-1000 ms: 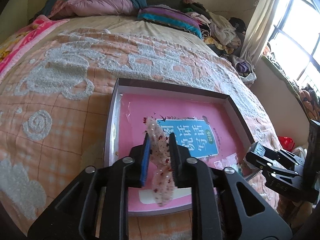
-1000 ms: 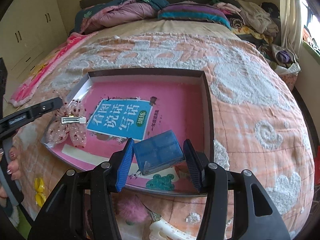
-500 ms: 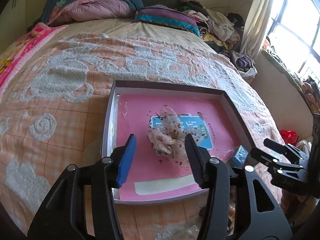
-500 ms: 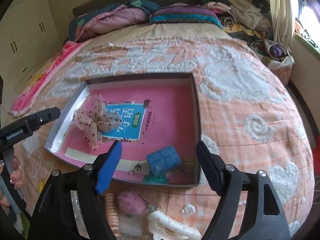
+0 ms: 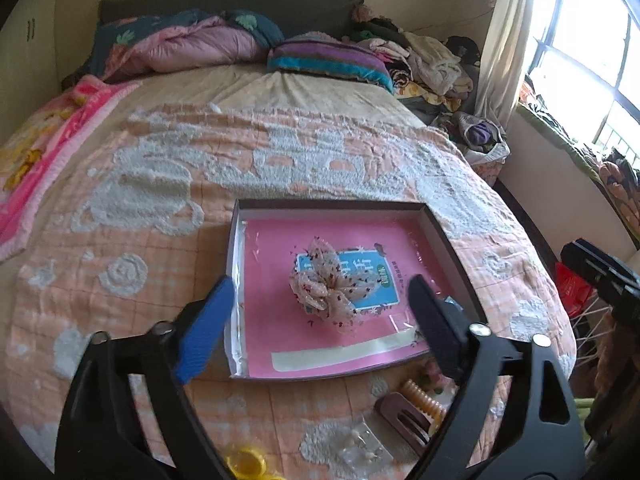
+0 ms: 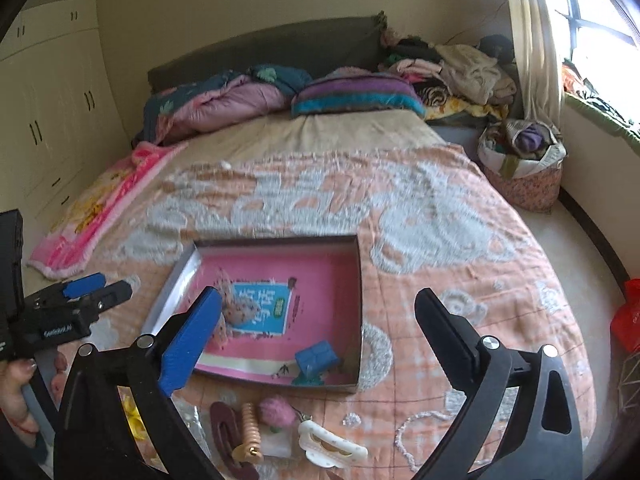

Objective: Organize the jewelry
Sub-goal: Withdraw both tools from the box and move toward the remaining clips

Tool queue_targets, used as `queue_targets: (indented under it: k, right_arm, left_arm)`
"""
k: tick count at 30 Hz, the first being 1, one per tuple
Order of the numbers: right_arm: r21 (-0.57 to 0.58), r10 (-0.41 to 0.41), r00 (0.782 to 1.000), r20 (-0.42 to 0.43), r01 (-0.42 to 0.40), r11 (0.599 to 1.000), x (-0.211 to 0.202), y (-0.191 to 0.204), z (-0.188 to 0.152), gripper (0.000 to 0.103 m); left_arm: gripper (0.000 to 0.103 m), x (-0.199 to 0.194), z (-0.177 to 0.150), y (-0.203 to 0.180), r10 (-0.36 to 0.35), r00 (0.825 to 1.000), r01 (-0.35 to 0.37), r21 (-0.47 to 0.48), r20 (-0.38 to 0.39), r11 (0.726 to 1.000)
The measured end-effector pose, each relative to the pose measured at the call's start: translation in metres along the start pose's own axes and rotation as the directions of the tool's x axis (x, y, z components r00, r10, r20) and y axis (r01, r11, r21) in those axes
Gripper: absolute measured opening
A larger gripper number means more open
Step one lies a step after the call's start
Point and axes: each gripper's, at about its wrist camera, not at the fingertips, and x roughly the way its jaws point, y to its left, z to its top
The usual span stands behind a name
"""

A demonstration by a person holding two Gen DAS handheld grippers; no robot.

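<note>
A shallow box (image 5: 236,264) (image 6: 359,280) with a pink lining lies on the bed. A dotted tulle bow clip (image 5: 328,284) (image 6: 236,308) lies in its middle. A small blue box (image 6: 317,357) sits in its near right corner beside a green item (image 6: 306,380). My left gripper (image 5: 320,320) is open and empty, above the box's near edge. My right gripper (image 6: 320,336) is open and empty, held back and above the box. Loose hair clips lie in front of the box: a maroon clip (image 6: 230,432), a beige comb clip (image 6: 250,432), a pink pom-pom (image 6: 276,414), a white claw clip (image 6: 332,444), a yellow clip (image 5: 246,462).
The peach quilt (image 5: 160,200) covers the bed. Pillows and folded bedding (image 5: 192,44) sit at the headboard. Piled clothes (image 6: 464,64) and a bag (image 6: 520,160) stand by the window. A red bag (image 6: 628,316) lies on the floor at right.
Both grippers opened and let go: the bow clip and the blue box now lie in the box. Both grippers pulled back and up, away from the box.
</note>
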Motion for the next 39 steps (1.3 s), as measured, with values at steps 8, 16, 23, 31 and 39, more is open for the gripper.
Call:
queue_targets:
  k: [8,16,23,31,39]
  right_arm:
    - [0.012,-0.005,0.997,0.077,0.005,1.000,-0.044,-0.004,0.019,0.098]
    - [0.011,0.010,0.990,0.138,-0.012,1.000,-0.080,-0.009,0.022,0.099]
    - [-0.005,0.050,0.981,0.188,-0.050,0.999,-0.111,-0.008,0.019,0.099]
    - [-0.063,0.088,0.973,0.213,-0.077,0.995,-0.138,0.004,0.007,0.099]
    - [-0.080,0.121,0.973,0.195,-0.107,0.991,-0.147,0.015,-0.021,0.099]
  left_arm:
    - [0.093,-0.035,0.014,-0.015,-0.009,0.999,0.007,0.033,0.043,0.999]
    - [0.093,-0.067,0.015,-0.023,-0.001,0.996,-0.003,0.043,0.086,0.999]
    - [0.093,-0.095,0.008,-0.032,-0.009,0.992,0.001,0.057,0.125,0.998]
    - [0.093,-0.116,-0.011,-0.044,-0.027,0.990,0.015,0.089,0.137,0.996]
    - [0.094,-0.118,-0.051,-0.044,-0.044,0.993,0.032,0.109,0.106,0.994]
